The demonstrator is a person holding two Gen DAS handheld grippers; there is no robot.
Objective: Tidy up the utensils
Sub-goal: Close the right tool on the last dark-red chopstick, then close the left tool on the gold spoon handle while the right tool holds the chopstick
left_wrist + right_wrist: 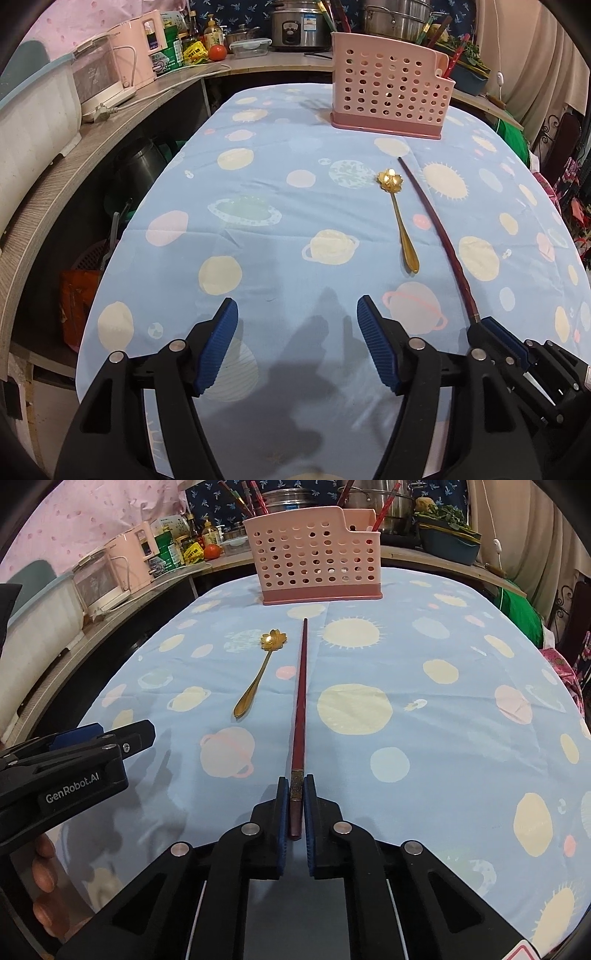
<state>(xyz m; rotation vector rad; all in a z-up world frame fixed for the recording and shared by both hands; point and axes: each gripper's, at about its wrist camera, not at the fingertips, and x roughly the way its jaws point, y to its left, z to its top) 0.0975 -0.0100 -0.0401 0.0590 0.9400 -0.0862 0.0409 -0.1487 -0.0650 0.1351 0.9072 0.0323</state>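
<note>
- The table (280, 192), under a blue cloth printed with planets and suns, carries everything the task needs; a cluttered counter (122, 107) of kitchen appliances runs along its left and far sides.
- The pink perforated utensil holder (314, 565) stands upright at the far end of the table, well apart from both grippers. Through its holes I cannot tell what it holds already (red sticks show above its rim, but they may belong to pots behind it).
- The left gripper (297, 345) hovers over bare cloth near the front edge, its jaws standing apart with nothing between them.
- The right gripper (296, 808) is clamped on the thick near end of the dark red chopstick (301, 690), its pads pressing both sides just behind the ornamented band.
- That chopstick points straight away toward the holder, its thin tip near the holder's base but not touching; whether it lies on the cloth or is lifted off I cannot tell.
- The gold spoon (258, 672), with a flower-shaped bowl, lies on the cloth just left of the chopstick, untouched, its bowl toward the holder.
- Judged from this, the job is at an early stage: one utensil is gripped but not delivered, one has yet to be picked up, and both must end in the holder.
</note>
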